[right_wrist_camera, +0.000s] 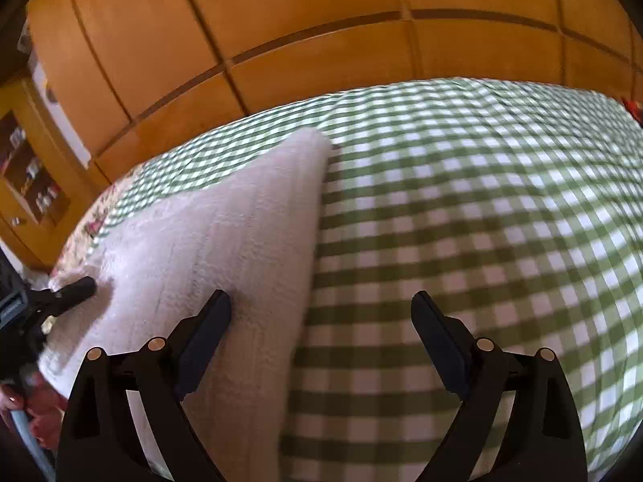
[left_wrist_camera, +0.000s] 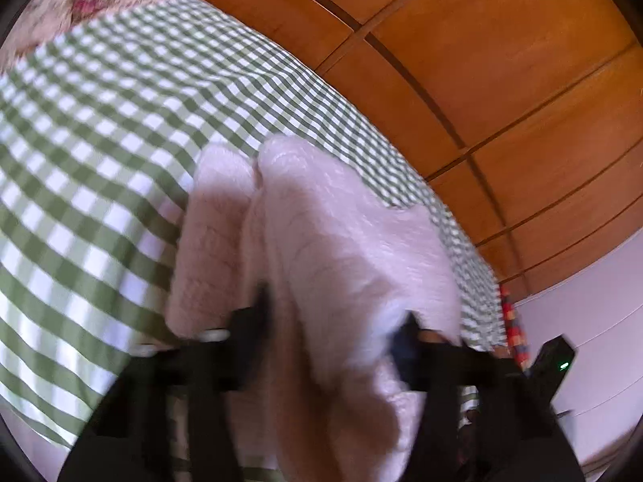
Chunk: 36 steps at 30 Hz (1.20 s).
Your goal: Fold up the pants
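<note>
The pants (left_wrist_camera: 321, 233) are pale pink and fleecy and lie on a green-and-white checked bed cover (left_wrist_camera: 100, 152). My left gripper (left_wrist_camera: 337, 321) stands open with the pants' cloth bunched between its fingers and draped over them. In the right wrist view the pants (right_wrist_camera: 225, 233) stretch from lower left toward the far edge of the cover (right_wrist_camera: 462, 221). My right gripper (right_wrist_camera: 321, 309) is open and empty, its left finger over the pants' right edge. The left gripper's finger (right_wrist_camera: 76, 291) shows at the left, touching the cloth.
A wooden wardrobe (left_wrist_camera: 482, 60) runs along the far side of the bed, also in the right wrist view (right_wrist_camera: 301, 20). A floral pillow (left_wrist_camera: 88, 4) lies at the head. A white wall (left_wrist_camera: 594, 321) is at right. A shelf unit (right_wrist_camera: 28, 176) stands at left.
</note>
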### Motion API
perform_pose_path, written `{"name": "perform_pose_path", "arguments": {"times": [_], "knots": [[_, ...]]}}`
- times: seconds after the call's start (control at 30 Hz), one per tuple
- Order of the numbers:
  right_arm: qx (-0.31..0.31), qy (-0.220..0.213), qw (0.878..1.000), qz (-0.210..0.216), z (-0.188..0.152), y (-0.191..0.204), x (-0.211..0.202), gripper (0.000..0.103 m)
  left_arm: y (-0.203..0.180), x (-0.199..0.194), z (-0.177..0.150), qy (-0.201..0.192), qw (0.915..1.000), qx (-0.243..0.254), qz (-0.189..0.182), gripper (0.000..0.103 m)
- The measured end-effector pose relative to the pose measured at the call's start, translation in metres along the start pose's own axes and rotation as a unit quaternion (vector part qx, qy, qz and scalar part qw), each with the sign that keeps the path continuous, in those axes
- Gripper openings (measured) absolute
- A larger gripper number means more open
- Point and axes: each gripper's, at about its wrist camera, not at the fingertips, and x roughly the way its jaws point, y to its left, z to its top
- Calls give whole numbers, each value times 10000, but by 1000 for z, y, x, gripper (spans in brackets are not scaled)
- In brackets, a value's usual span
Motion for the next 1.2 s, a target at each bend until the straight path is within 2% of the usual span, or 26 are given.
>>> {"name": "perform_pose_path", "arguments": {"times": [0.03, 0.13, 0.2, 0.27, 0.37, 0.47, 0.53, 0.57, 0.67, 0.73, 0.83, 0.9, 1.0, 1.07, 1.2], "knots": [[-193, 8, 9998, -60, 1, 8, 3, 90, 2, -4, 4, -41, 10000, 61, 26, 23], [-771, 36, 9968, -188, 2, 35, 4, 90, 12, -27, 13, -309, 9993, 154, -124, 19], [-1015, 105, 9948, -37, -1, 49, 5, 90, 22, -34, 19, -421, 9990, 140, -99, 19], [-1198, 293, 9922, 156, -10, 65, 10, 90, 39, -34, 17, -461, 9989, 72, 65, 18], [-1631, 130, 9864, -173, -23, 83, 15, 91, 60, -24, 3, -360, 9987, -12, 364, 19], [-1641, 57, 9862, -228, -23, 81, 17, 95, 59, -27, -10, -574, 9964, 279, 550, 33], [-1432, 79, 9896, -92, -22, 71, 15, 96, 60, -31, -11, -621, 9968, 199, 471, 50], [-1264, 60, 9920, -1, -22, 65, 11, 96, 62, -34, -10, -655, 9969, 89, 434, 55], [-682, -79, 9972, 287, -16, 38, -10, 96, 61, -45, -18, -805, 9961, -50, 351, 62], [-568, -181, 9977, 309, -16, 26, -22, 96, 54, -52, -26, -933, 9949, 58, 390, 73], [-496, -214, 9983, 194, -18, 9, -34, 96, 36, -60, -41, -1083, 9924, 426, 404, 83], [-530, -74, 9983, 233, -24, 4, -32, 96, 26, -53, -48, -971, 9902, 746, 667, 83], [-953, 373, 9947, 29, -38, 9, -17, 96, 25, -28, -55, -551, 9792, 1177, 1558, 83], [-1043, 405, 9937, 24, -46, 11, -15, 96, 34, -25, -57, -479, 9820, 1013, 1517, 84], [-893, 387, 9950, 207, -44, 2, -25, 96, 33, -40, -53, -584, 9852, 873, 1356, 83]]}}
